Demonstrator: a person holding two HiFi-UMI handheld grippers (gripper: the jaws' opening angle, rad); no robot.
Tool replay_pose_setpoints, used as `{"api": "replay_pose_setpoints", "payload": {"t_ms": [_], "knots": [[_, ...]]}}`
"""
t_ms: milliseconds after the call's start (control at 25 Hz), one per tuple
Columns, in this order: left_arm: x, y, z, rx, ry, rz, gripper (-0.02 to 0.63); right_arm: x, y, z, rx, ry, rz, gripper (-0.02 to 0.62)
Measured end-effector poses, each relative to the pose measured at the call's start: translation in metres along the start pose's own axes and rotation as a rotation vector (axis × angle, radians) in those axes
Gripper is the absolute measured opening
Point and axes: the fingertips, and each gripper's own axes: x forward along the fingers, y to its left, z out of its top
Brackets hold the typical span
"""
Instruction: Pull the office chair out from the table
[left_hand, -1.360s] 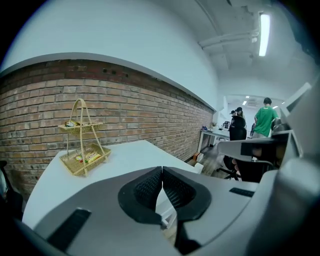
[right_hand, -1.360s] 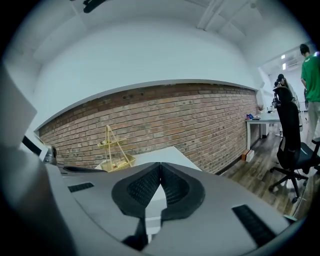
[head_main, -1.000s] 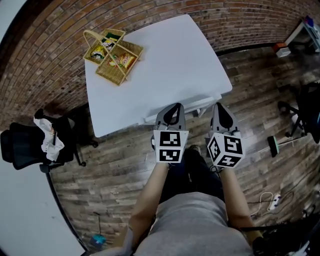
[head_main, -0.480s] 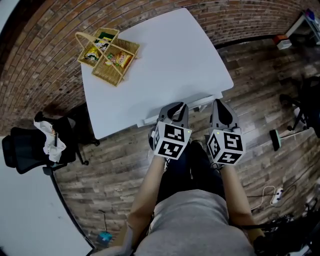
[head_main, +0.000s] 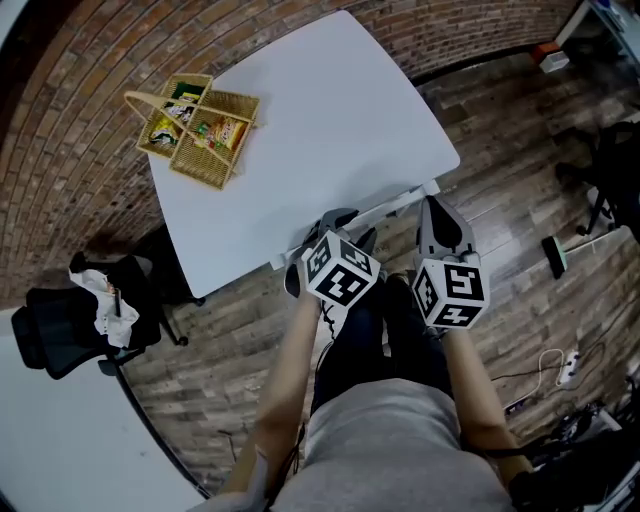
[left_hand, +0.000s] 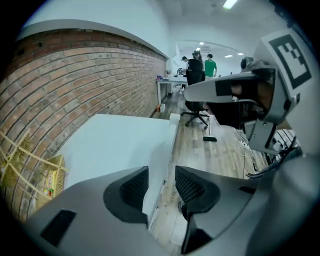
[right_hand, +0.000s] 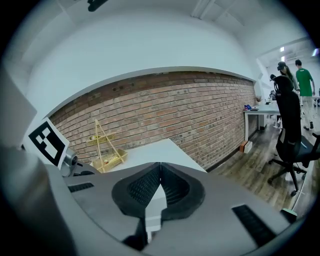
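A black office chair (head_main: 60, 335) with a white cloth (head_main: 100, 300) on its seat stands to the left of the white table (head_main: 320, 130), well away from both grippers. My left gripper (head_main: 338, 225) (left_hand: 161, 172) points down at the table's near edge. Its jaws have just been opening and now stand open; the table's edge shows in the gap and the pads press on nothing. Beside it, my right gripper (head_main: 432, 207) (right_hand: 160, 167) hangs over the same edge, shut, holding nothing.
A wicker basket (head_main: 195, 125) with packets sits at the table's far left corner. A brick wall (right_hand: 175, 110) runs behind the table. Another black chair (head_main: 620, 180) stands at the right, and a power strip (head_main: 565, 365) lies on the wooden floor. People stand far off (left_hand: 210, 65).
My left gripper has rolled, tipped downward and sunk toward the table's edge, and its jaws have gone from shut to open. The right gripper has hardly moved.
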Motion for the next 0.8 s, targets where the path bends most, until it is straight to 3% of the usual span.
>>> {"api": "replay_pose_setpoints", "payload": {"t_ms": [360,680,800], "knots": [[0.033,-0.001,-0.023,0.207,0.208,-0.046,0.175,0.004,-0.011,-0.011,0.021,0.026,-0.035,0.015],[0.05,-0.008,-0.019,0.228,0.233,-0.124,0.173,0.008,-0.016,-0.02,0.017,0.054,-0.054,0.015],[0.054,-0.007,-0.021,0.229,0.245,-0.113,0.166,0.009,-0.018,-0.023,0.029,0.064,-0.058,0.015]]}}
